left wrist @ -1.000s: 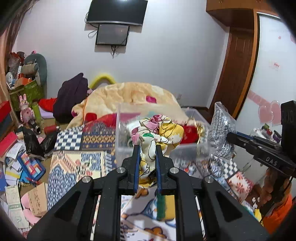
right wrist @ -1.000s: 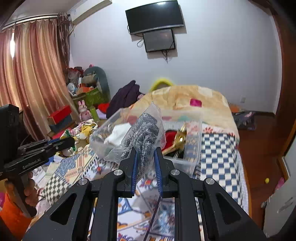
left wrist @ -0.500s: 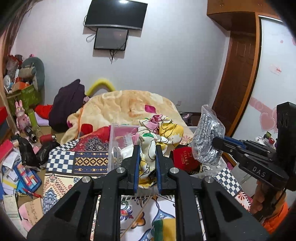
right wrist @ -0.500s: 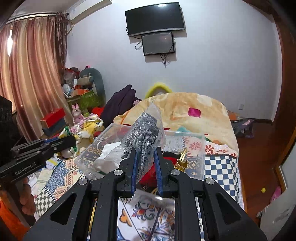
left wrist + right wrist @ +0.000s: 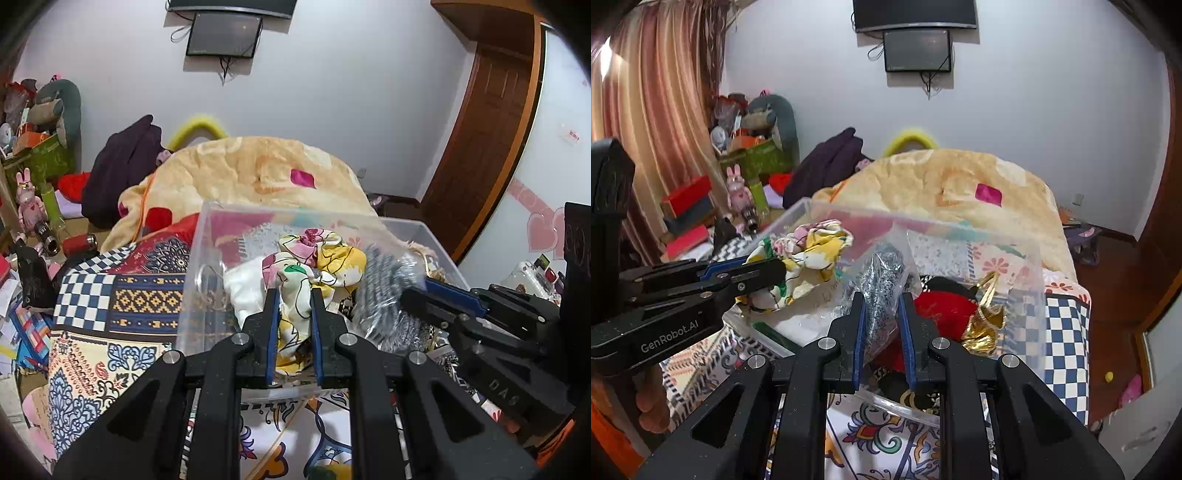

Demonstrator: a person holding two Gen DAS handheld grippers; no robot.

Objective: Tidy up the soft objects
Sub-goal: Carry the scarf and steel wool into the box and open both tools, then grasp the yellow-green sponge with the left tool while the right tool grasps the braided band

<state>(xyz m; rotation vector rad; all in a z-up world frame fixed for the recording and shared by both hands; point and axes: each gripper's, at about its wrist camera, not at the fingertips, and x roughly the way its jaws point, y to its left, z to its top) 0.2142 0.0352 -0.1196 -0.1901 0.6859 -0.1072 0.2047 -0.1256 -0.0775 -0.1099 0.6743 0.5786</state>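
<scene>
My left gripper is shut on a floral yellow, white and pink cloth and holds it over the clear plastic bin. The cloth also shows in the right wrist view. My right gripper is shut on a clear bag of grey metallic scrubbers, held over the same bin. That bag shows in the left wrist view just right of the cloth. The bin holds a red item, a gold item and white cloth.
The bin stands on a patterned bedspread in front of a heaped peach blanket. A dark garment lies behind it. Toys and boxes clutter the floor at left. A wooden door is at right.
Both grippers have moved forward and down toward the bin, which now fills more of each view. The cloth and the scrubber bag now hang over the bin's inside, close together.
</scene>
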